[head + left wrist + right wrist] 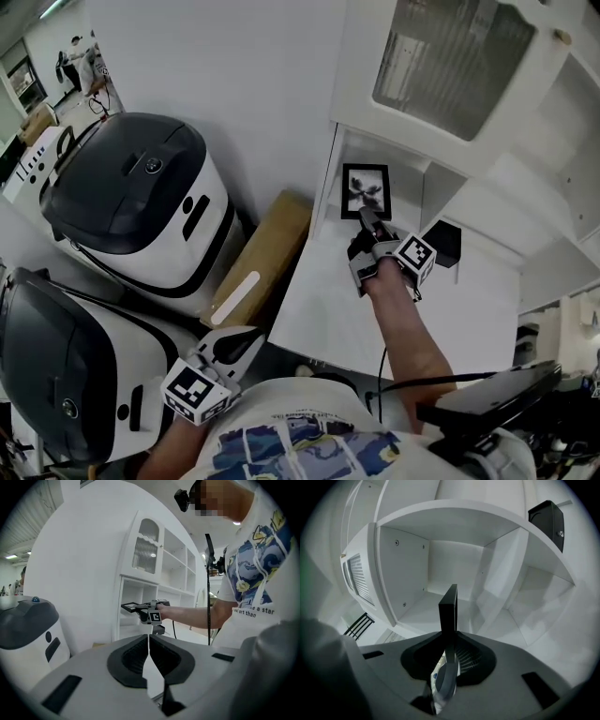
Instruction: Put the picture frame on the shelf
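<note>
The picture frame (366, 191) is black with a black-and-white print. My right gripper (368, 221) is shut on its lower edge and holds it upright in front of the white shelf unit (329, 184). In the right gripper view the frame (449, 607) stands edge-on between the jaws of the right gripper (451, 638), facing an open shelf compartment (417, 609). My left gripper (251, 339) hangs low near my body, shut and empty. In the left gripper view, the shut left gripper (149, 641) points toward the right gripper (151, 607) and the frame (131, 606).
Two large white-and-black machines (131, 197) (56, 375) stand at the left, with a cardboard box (263, 253) leaning beside the shelf unit. A black box (444, 242) sits in the neighbouring compartment. A ribbed glass door (450, 56) is above. People stand far off at the top left.
</note>
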The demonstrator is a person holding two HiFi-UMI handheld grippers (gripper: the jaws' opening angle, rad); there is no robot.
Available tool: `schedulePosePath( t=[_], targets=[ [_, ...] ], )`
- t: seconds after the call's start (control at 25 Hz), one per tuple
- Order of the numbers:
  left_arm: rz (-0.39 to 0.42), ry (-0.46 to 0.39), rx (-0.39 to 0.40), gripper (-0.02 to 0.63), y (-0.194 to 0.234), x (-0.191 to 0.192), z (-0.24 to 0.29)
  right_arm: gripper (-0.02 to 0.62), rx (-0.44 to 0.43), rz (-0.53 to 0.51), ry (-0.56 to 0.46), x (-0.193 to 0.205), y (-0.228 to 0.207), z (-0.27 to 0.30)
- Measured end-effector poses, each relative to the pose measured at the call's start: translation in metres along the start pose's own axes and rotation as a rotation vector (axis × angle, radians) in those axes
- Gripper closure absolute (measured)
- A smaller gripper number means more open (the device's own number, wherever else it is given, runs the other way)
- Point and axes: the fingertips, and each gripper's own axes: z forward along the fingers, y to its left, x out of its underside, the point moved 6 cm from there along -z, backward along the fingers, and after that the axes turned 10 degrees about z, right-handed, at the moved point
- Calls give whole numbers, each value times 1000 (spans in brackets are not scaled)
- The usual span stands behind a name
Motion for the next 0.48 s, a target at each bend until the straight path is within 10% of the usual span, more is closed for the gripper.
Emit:
schedulePosePath(
  t=[0.48],
  targets=[
    [-46, 28, -50, 584, 18, 4, 15, 509, 61, 4, -23, -25, -14, 45]
  ],
)
